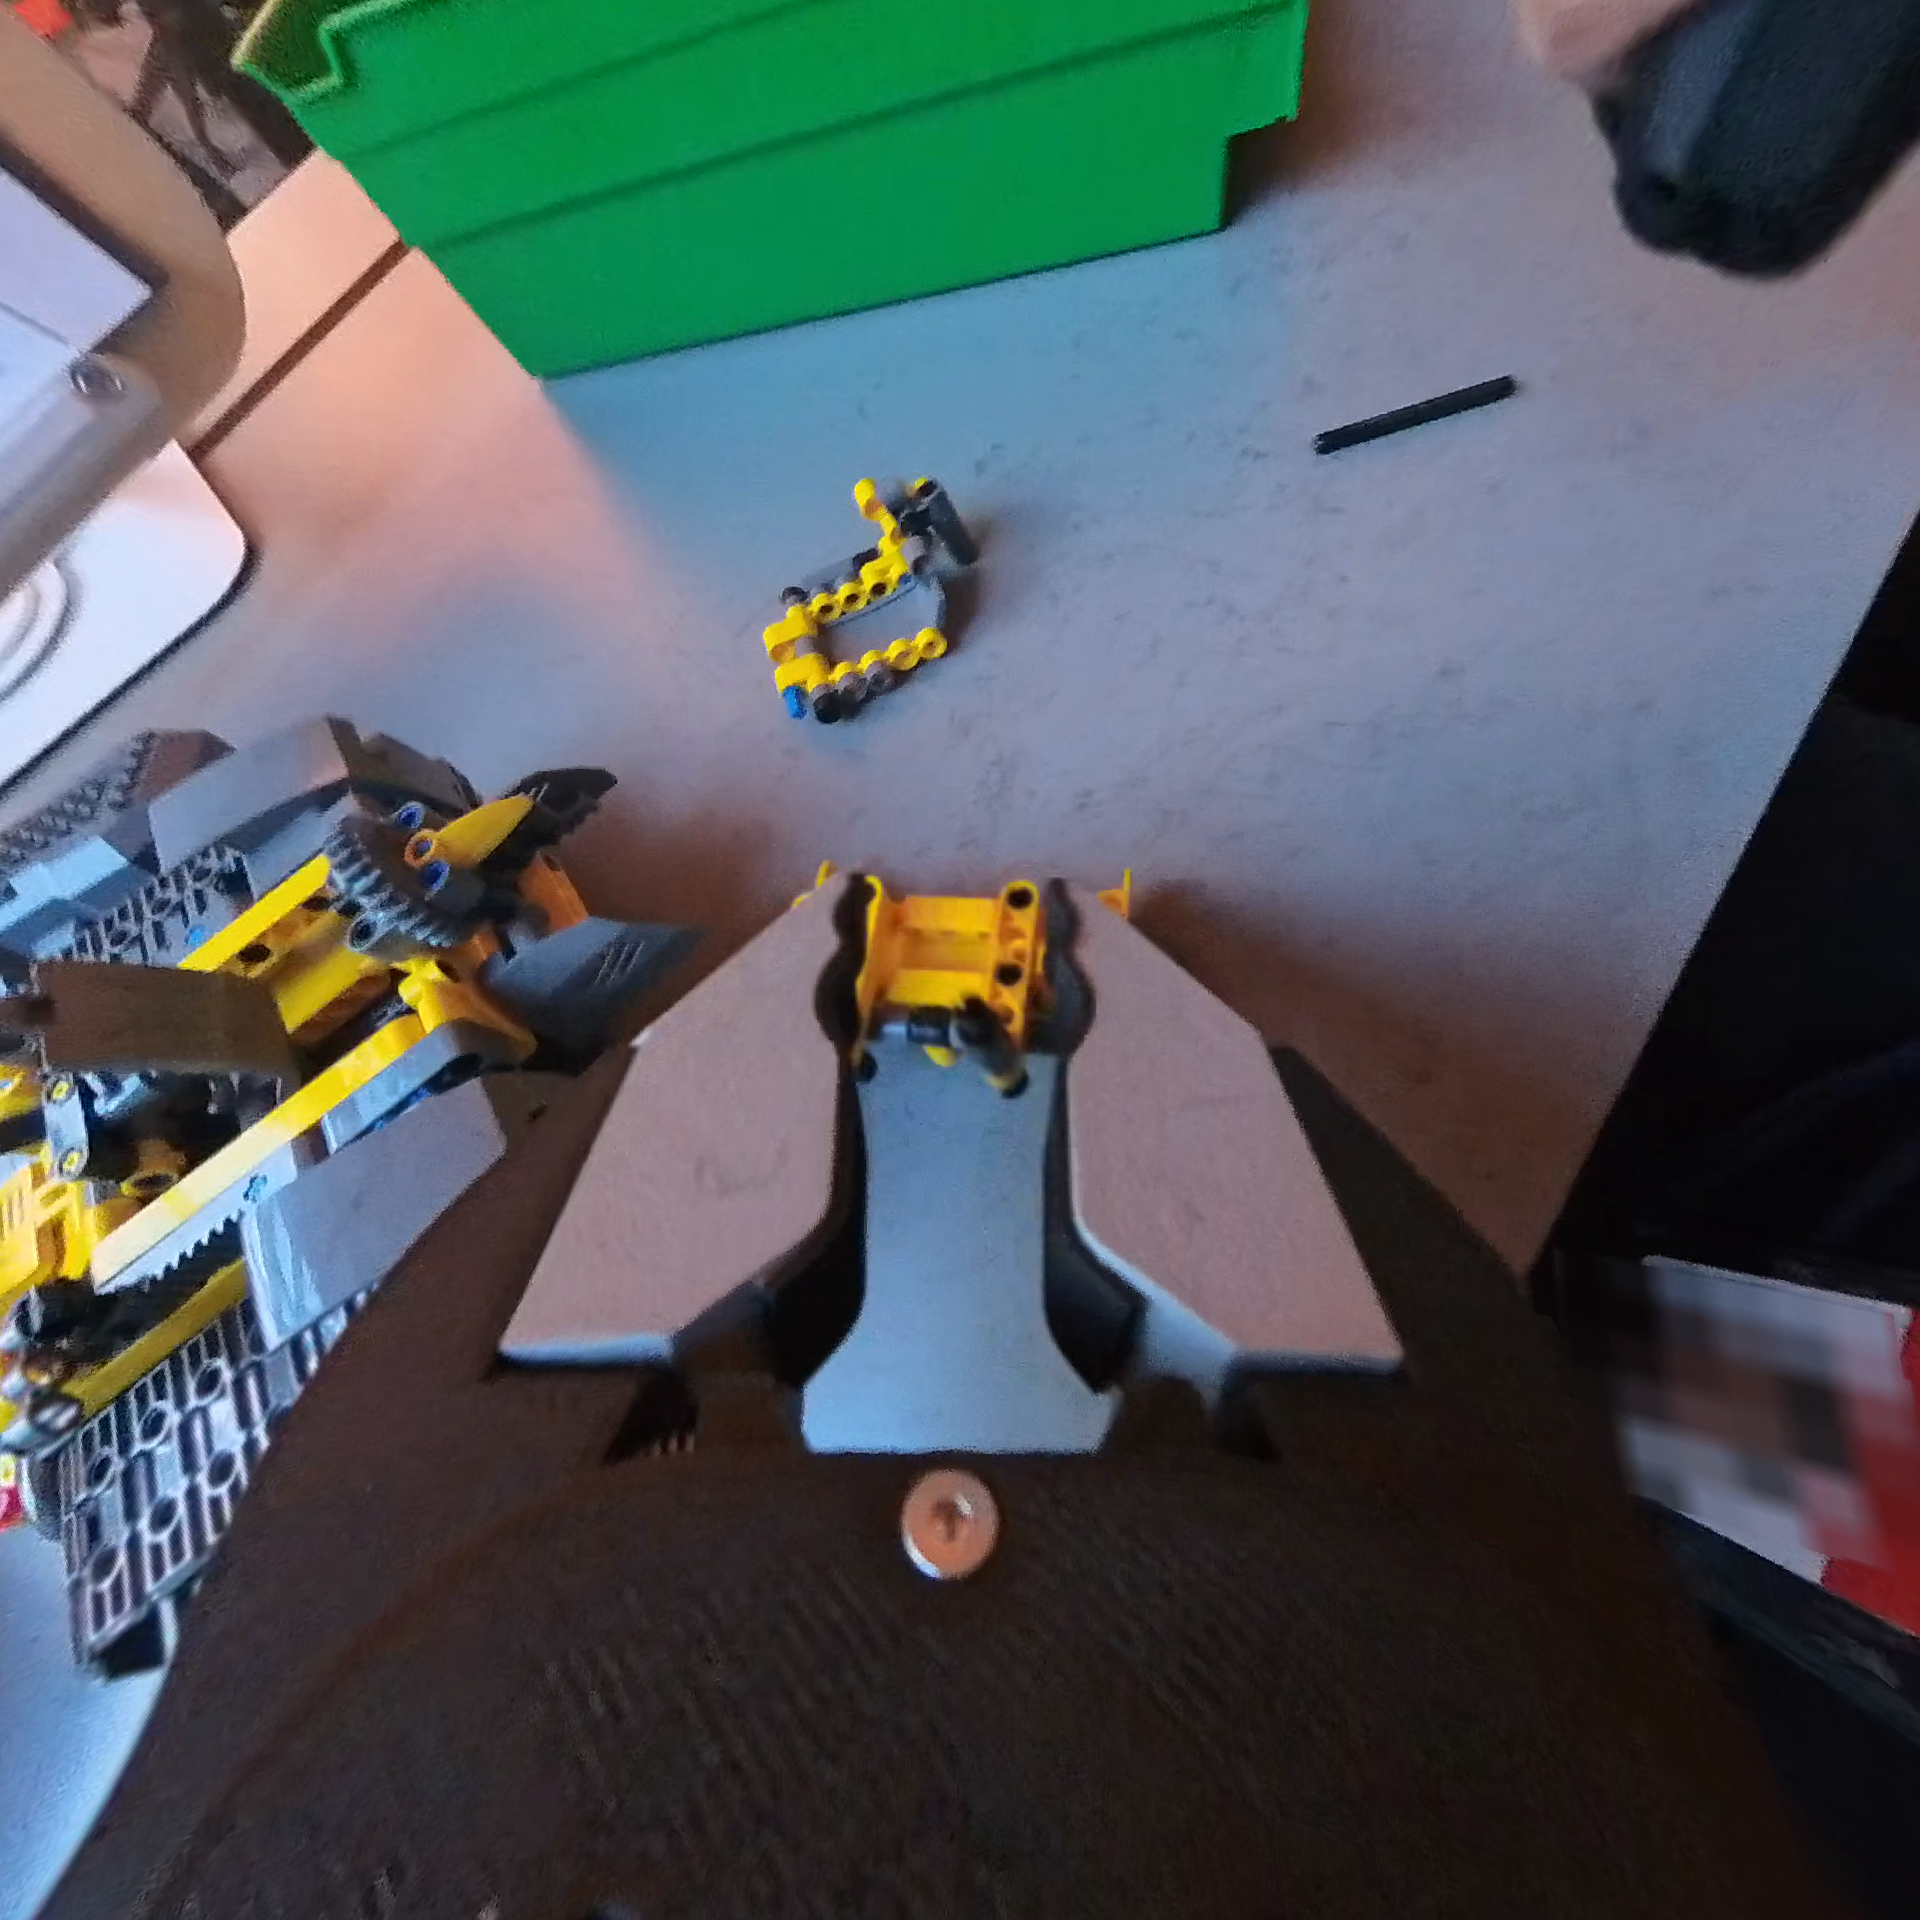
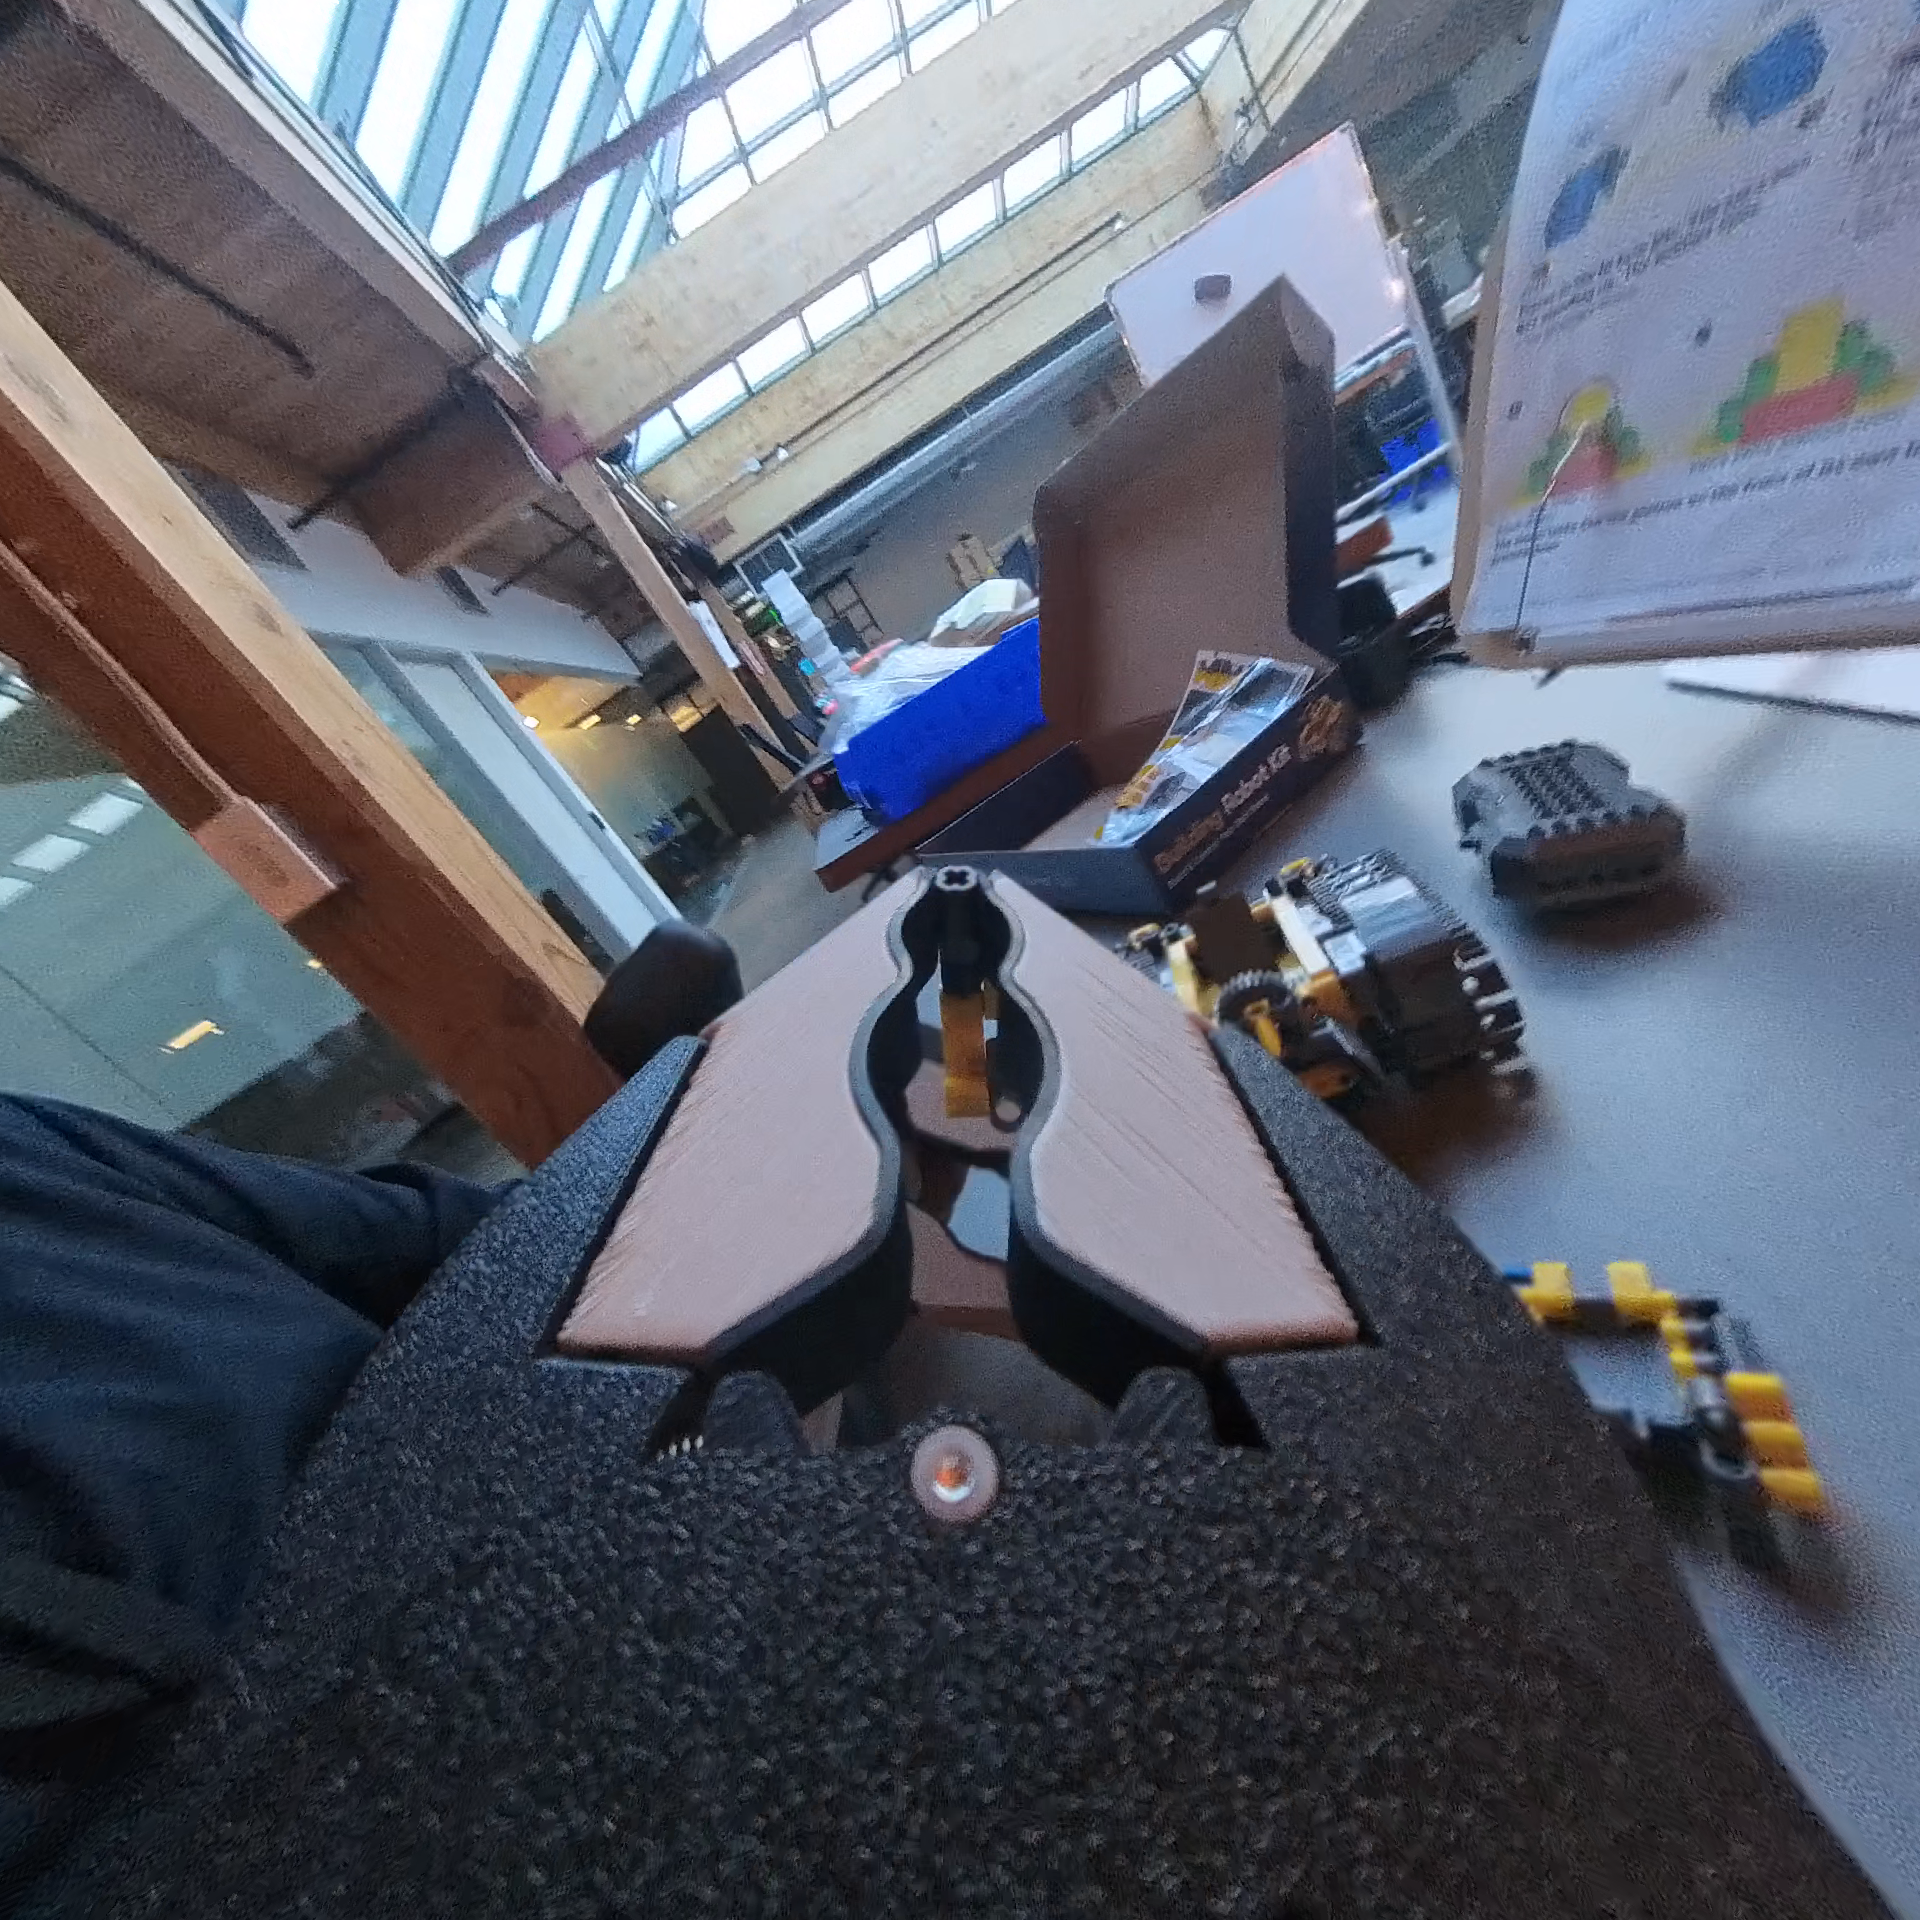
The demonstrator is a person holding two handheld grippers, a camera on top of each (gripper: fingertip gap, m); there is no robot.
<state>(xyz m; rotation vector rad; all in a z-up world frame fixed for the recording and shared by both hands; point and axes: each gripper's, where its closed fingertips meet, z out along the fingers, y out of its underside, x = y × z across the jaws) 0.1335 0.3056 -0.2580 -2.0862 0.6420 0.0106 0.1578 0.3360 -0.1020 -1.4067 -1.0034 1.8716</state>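
Observation:
My left gripper [image 1: 961, 904] is shut on a yellow toy-brick piece [image 1: 961, 961] with pin holes and dark pins, held over the grey table [image 1: 1299, 727]. A yellow and grey tracked toy vehicle [image 1: 239, 1091] stands just left of it. A small yellow and grey beam frame [image 1: 868, 608] lies ahead on the table. My right gripper [image 2: 951, 888] is lifted and tilted, shut on a black cross axle [image 2: 951, 914] with a yellow piece [image 2: 966, 1049] hanging below it. The vehicle [image 2: 1351, 987] and the beam frame [image 2: 1683, 1382] lie to its right.
A green bin [image 1: 810, 177] stands at the back. A loose black axle [image 1: 1413, 416] lies at the right. A dark kit box [image 2: 1195, 810], a black battery block [image 2: 1569, 821] and an instruction sheet [image 2: 1704, 312] stand on the table. A dark sleeve [image 2: 156, 1351] is at the left.

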